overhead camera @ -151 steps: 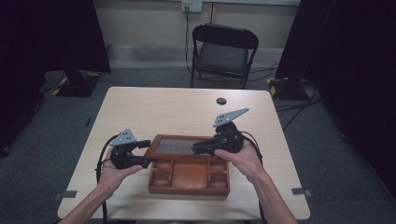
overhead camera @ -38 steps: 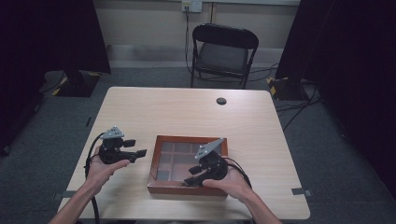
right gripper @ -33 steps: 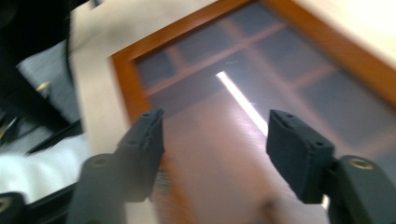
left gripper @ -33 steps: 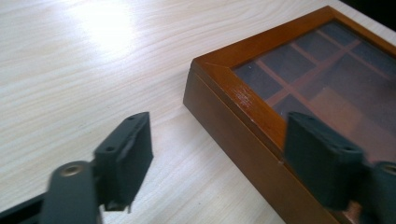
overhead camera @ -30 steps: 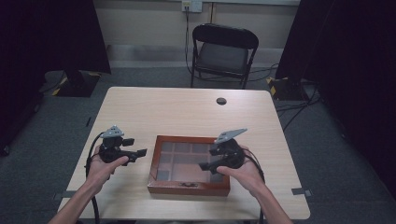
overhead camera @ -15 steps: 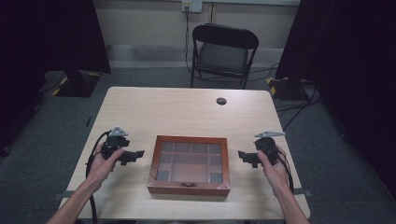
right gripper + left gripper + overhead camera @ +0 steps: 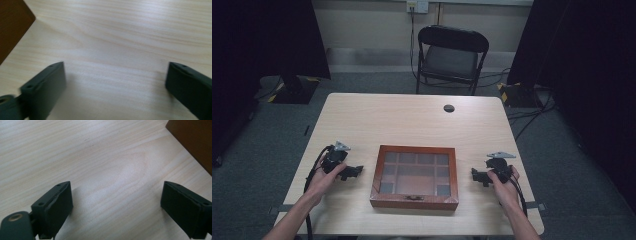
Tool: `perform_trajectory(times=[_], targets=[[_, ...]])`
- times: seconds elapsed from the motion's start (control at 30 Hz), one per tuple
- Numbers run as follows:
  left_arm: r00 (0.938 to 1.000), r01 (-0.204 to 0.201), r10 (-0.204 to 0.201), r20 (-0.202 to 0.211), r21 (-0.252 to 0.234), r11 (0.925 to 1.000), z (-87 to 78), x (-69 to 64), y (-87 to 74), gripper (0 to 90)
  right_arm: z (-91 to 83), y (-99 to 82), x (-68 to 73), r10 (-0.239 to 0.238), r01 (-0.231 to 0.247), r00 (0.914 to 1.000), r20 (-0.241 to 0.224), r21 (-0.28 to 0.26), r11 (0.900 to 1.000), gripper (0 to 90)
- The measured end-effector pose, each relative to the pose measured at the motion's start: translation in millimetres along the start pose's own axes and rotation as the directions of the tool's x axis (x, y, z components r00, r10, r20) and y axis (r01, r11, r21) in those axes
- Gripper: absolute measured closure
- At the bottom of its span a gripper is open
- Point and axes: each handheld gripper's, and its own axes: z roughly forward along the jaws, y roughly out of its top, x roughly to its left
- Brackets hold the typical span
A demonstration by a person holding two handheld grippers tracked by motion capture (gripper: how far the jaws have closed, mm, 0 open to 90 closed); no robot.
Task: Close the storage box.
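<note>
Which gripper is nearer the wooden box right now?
Left. The left gripper sits just off the wooden box, at its left side; the right gripper lies slightly farther off its right side.

This is looking like a recording lab or studio room, and the light wooden table (image 7: 412, 120) is sitting right at its centre. Black curtains (image 7: 262, 40) are hanging left and right of the table, closing the space in. A folding chair (image 7: 451, 55) is standing just behind the table, with cables (image 7: 517, 107) trailing over grey carpet (image 7: 262, 160) to the table's right, and a wall socket (image 7: 418, 6) is showing above the chair
</note>
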Motion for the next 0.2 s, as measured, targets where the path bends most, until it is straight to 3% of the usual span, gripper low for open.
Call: perform_trajectory(times=[0.1, 0.2], targets=[[1.0000, 0.000, 0.001, 0.003, -0.050, 0.9987, 3.4, 1.2, -5.9, 1.1, 0.6, -1.3, -0.5, -0.001, 0.001, 1.0000, 0.000, -0.014, 0.9999, 0.0], [1.0000, -0.003, 0.003, 0.003, -0.088, 0.9961, 4.6, 1.2, -9.4, 0.0, 0.6, -1.2, -0.4, 0.000, 0.000, 1.0000, 0.001, -0.013, 0.9999, 0.0]])
